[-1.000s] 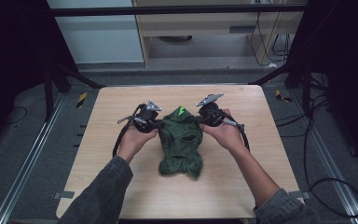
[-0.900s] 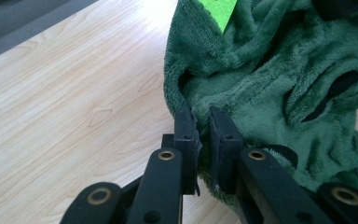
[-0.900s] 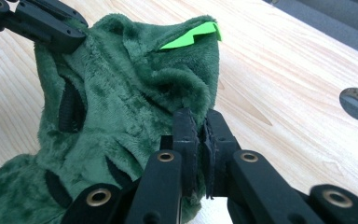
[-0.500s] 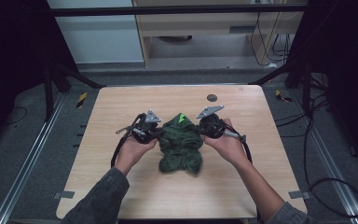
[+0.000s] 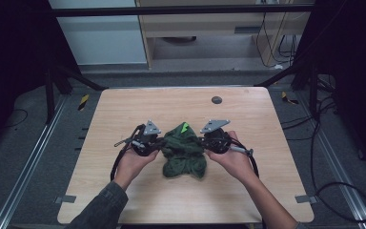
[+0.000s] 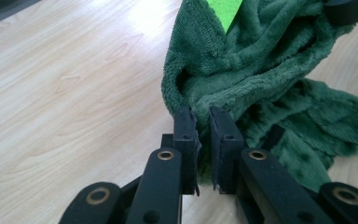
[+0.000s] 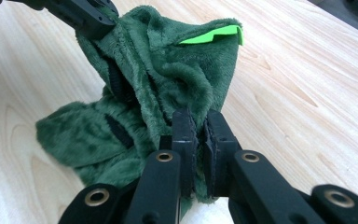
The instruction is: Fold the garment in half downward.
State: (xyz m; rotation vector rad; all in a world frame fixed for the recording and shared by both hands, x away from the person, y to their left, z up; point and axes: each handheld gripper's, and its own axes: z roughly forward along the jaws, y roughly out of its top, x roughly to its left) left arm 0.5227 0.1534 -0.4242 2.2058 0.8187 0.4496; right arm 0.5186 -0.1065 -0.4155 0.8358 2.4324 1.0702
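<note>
No writing is readable on the green cloth [image 5: 184, 151]; its bright green tag [image 7: 212, 35] is blank. Left gripper [image 6: 203, 122] and right gripper [image 7: 197, 123] jaws clamp its edges mid-bench [image 5: 267, 119].

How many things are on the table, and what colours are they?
Green: 1, the fuzzy cloth.
Black: 2, the left hand-held gripper and the right hand-held gripper.
Dark grey: 1, the small round disc.
Total: 4.
</note>
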